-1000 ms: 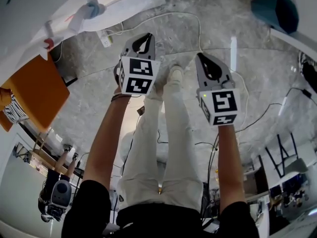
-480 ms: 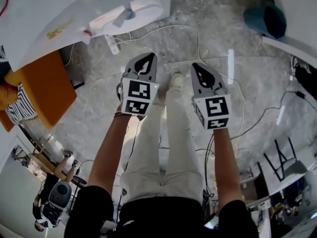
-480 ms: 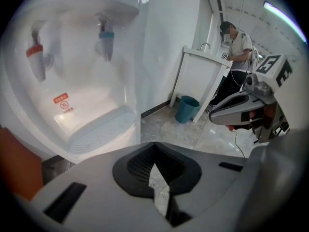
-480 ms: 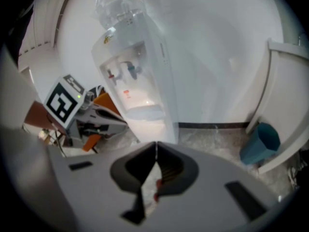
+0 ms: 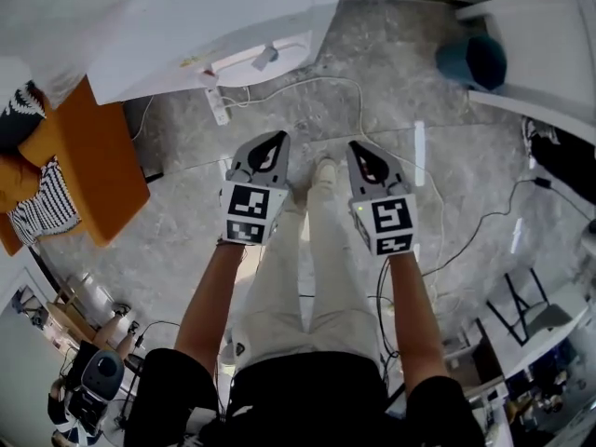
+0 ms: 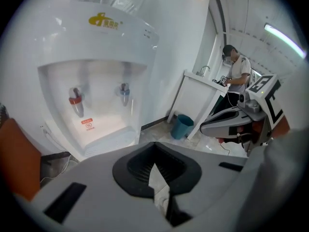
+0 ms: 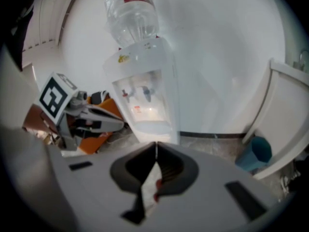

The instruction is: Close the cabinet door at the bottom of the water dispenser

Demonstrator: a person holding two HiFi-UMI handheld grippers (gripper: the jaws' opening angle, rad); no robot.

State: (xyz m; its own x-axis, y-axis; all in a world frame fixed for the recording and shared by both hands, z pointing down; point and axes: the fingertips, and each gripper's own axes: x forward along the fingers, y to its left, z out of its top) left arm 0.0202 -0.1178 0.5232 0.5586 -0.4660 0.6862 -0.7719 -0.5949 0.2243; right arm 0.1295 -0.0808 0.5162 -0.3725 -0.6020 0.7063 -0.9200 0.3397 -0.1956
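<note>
Marbled grey floor [image 5: 391, 54] fills the head view, where we hold the left gripper [image 5: 277, 140] and right gripper [image 5: 356, 147] side by side, short of the smooth white water dispenser [image 5: 233, 26]. Our left gripper view shows jaws together and empty, the water dispenser upright ahead, its cabinet door hidden. Our right gripper view shows jaws likewise pressed together on nothing, a clear bottle [image 7: 131, 8] topping it.

Clear marble floor [image 5: 400, 73] in front of the water dispenser [image 5: 223, 26]; passage there is free. Obstructions noted: a corded power strip [image 5: 216, 107] lies on the floor at the dispenser's foot; an orange unit [image 5: 93, 166] closes the left side; a teal bin [image 5: 470, 60] just beside a white desk [image 5: 549, 45] narrows the right.
</note>
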